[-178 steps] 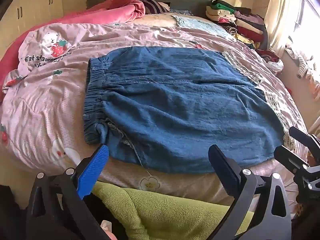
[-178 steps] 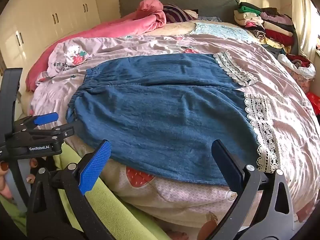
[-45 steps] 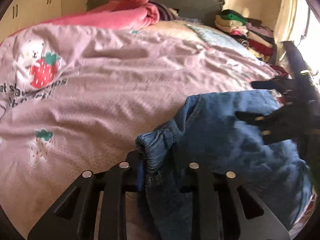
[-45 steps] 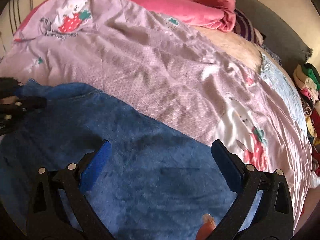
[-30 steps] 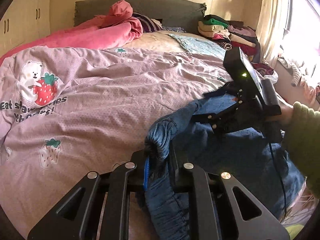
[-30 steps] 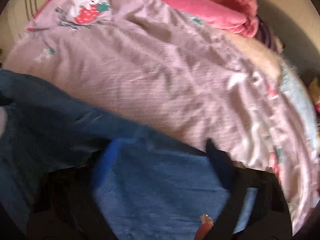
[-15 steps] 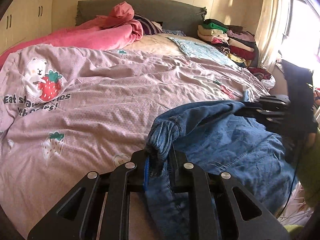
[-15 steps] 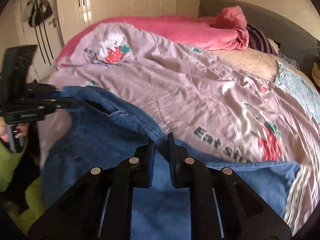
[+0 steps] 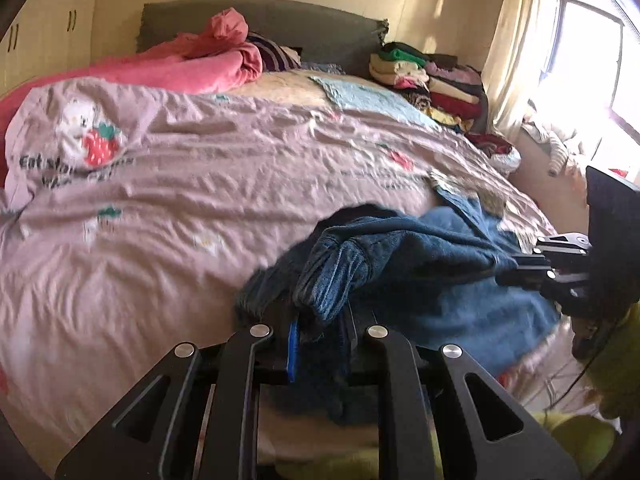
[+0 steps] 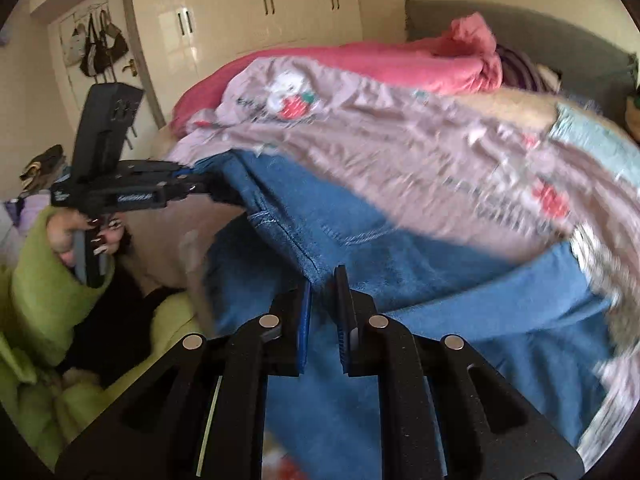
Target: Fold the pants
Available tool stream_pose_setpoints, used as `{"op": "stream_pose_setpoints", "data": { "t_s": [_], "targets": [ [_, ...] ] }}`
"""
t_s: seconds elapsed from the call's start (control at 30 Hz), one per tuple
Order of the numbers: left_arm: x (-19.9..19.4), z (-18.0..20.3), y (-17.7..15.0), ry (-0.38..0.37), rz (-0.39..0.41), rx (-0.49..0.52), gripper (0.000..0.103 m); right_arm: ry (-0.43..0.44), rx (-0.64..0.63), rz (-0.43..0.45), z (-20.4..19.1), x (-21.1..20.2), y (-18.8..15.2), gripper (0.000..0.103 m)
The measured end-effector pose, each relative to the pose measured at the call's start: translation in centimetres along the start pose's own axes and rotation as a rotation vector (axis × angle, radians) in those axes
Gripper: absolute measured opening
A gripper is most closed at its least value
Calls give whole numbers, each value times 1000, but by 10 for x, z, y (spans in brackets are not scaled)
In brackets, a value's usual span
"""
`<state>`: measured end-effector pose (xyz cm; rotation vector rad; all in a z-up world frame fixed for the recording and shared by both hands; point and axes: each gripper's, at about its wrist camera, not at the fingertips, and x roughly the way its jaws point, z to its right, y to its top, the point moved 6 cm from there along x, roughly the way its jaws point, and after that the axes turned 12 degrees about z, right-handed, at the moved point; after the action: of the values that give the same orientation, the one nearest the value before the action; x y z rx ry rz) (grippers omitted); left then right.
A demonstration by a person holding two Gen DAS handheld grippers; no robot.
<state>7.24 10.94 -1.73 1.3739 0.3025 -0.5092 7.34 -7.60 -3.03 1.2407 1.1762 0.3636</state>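
Gripping pants (image 9: 440, 280) edges, both tools clamped.

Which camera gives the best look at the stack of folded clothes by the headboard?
The left wrist view: the stack of folded clothes sits in full sight beside the headboard. The right wrist view catches at most a dark sliver at its right edge.
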Motion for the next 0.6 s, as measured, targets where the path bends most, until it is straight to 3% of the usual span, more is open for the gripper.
{"op": "stream_pose_setpoints", "data": {
  "t_s": [0.2,0.4,0.43,0.6],
  "targets": [
    [-7,-2,-35,9,-68,-23,17,24,-14,-50,-27,-3,-29,7],
    [-12,-8,-50,32,-105,-29,22,25,-15,-139,-36,7,-58,7],
    [-14,-11,-53,56,-111,-33,26,25,-24,-144,-38,7,-60,7],
    [-37,-37,-52,164,-104,-84,26,31,-17,-171,-42,11,-69,7]
  ]
}}
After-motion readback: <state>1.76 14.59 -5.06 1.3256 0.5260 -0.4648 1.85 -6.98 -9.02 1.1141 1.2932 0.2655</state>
